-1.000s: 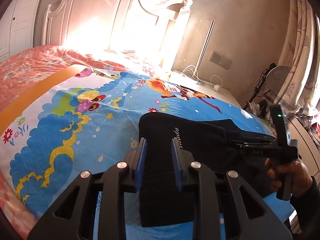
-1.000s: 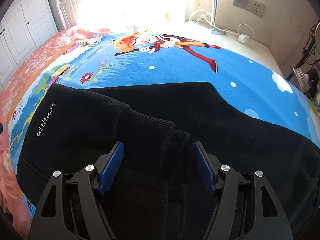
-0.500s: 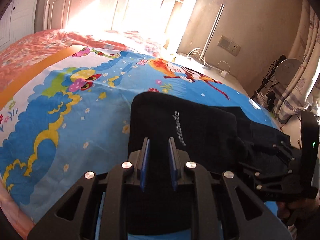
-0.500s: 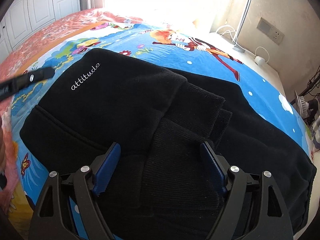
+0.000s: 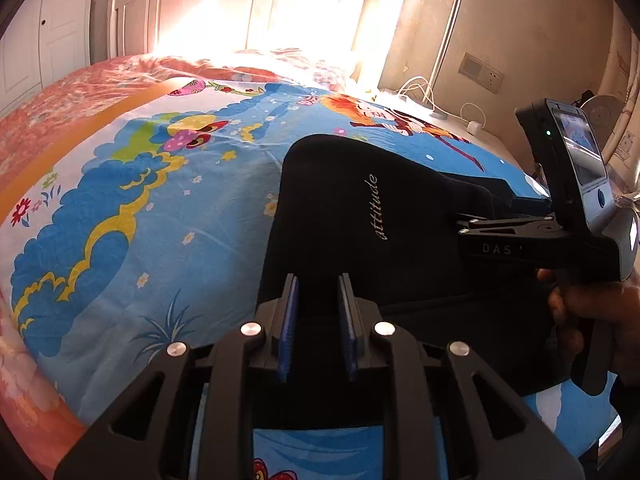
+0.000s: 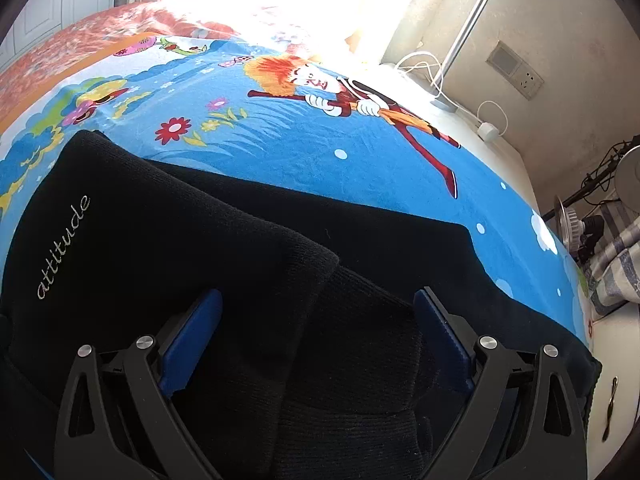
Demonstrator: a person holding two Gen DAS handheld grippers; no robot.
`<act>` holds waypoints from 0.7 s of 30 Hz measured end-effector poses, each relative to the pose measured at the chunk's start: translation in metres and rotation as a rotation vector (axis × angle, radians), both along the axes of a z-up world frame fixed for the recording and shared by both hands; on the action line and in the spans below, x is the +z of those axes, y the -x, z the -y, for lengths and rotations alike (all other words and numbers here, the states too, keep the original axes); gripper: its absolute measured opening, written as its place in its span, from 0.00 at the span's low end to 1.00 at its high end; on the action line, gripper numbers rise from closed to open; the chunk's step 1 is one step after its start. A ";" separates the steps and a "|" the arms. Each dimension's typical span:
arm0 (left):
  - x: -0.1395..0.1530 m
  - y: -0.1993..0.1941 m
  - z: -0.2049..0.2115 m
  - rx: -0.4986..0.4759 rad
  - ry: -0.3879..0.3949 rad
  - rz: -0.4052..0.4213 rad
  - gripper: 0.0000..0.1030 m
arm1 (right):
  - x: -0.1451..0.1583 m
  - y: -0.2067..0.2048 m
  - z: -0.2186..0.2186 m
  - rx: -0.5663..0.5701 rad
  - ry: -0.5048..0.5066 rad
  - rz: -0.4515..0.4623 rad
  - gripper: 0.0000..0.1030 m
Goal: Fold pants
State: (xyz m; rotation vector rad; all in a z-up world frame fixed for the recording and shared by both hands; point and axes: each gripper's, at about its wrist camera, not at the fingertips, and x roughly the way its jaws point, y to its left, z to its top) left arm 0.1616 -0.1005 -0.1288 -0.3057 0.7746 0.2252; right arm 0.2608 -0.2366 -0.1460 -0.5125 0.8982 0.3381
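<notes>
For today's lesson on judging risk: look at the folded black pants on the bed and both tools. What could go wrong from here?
1. The right tool, whose jaws have just been opening, straddles the ribbed cuffs; pulling away could drag them and undo the fold.
2. The left tool stands narrow at the black pants; whether it pinches cloth is unclear, so lifting might pull the top layer askew.

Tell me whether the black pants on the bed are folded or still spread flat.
Folded. The black pants lie doubled on the bedsheet: the layer printed "attitude" rests over a lower one, its ribbed cuffs on top.
</notes>
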 end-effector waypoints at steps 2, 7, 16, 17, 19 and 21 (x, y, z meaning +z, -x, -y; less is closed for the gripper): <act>-0.001 0.000 0.000 0.000 0.003 0.002 0.20 | 0.000 0.004 -0.003 0.016 0.018 0.020 0.88; -0.001 0.002 -0.001 0.005 0.012 0.007 0.20 | -0.004 0.010 -0.004 0.017 0.018 0.059 0.88; -0.003 0.031 -0.023 0.099 0.173 0.025 0.66 | -0.005 0.010 -0.005 0.004 0.013 0.084 0.89; -0.009 0.033 -0.026 0.088 0.242 0.036 0.59 | -0.005 0.011 -0.005 0.005 0.018 0.088 0.90; -0.019 0.038 -0.034 0.075 0.364 0.070 0.54 | -0.005 0.011 -0.006 0.006 0.019 0.087 0.90; -0.022 0.040 -0.036 0.057 0.382 0.089 0.54 | -0.005 0.010 -0.006 0.004 0.020 0.086 0.90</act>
